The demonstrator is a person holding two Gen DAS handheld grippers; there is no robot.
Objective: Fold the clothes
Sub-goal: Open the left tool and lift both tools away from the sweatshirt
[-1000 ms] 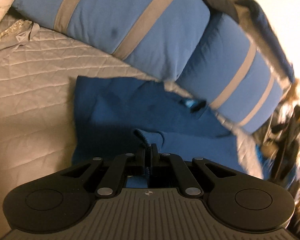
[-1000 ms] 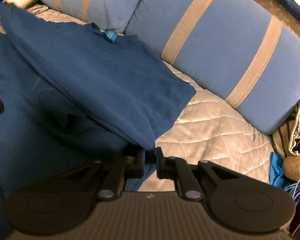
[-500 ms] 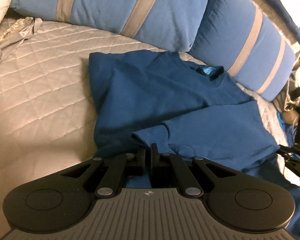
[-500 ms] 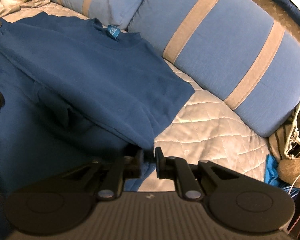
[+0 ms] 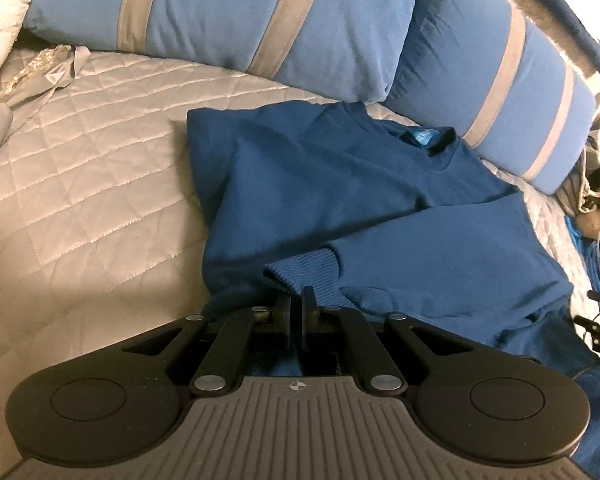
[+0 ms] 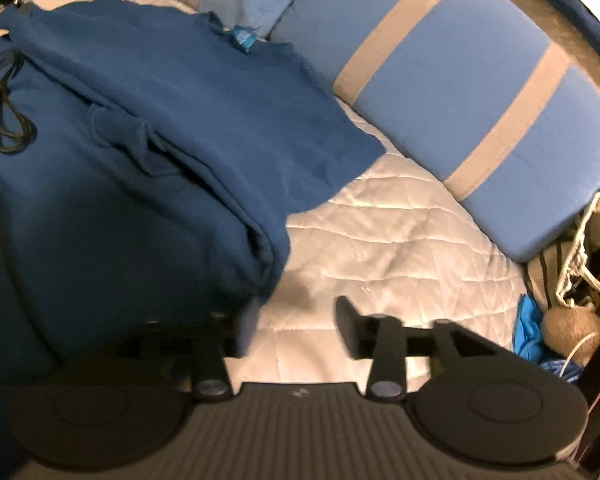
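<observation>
A dark blue sweater point(image 5: 340, 184) lies on the quilted bed, its right sleeve folded across the body. The ribbed cuff point(image 5: 304, 270) rests just ahead of my left gripper point(image 5: 296, 306). Its jaws are starting to part, a thin slit between them with sleeve cloth still in it. In the right wrist view the sweater point(image 6: 180, 120) has its folded edge beside the left finger of my right gripper point(image 6: 296, 328). That gripper's jaws are opening wide over bare quilt, with nothing between them. A light blue neck label point(image 6: 242, 38) marks the collar.
Two blue pillows with grey stripes point(image 5: 220, 12) point(image 5: 500, 80) line the far edge of the grey quilt point(image 5: 80, 180). A black cable point(image 6: 4, 112) lies looped on the sweater's left part. Rope, cloth and other clutter point(image 6: 572, 320) sit off the bed's right side.
The sweater has come down flat with the sleeve across it. My right gripper let go of the folded edge, opened and shifted right. The left fingers show a slightly wider slit.
</observation>
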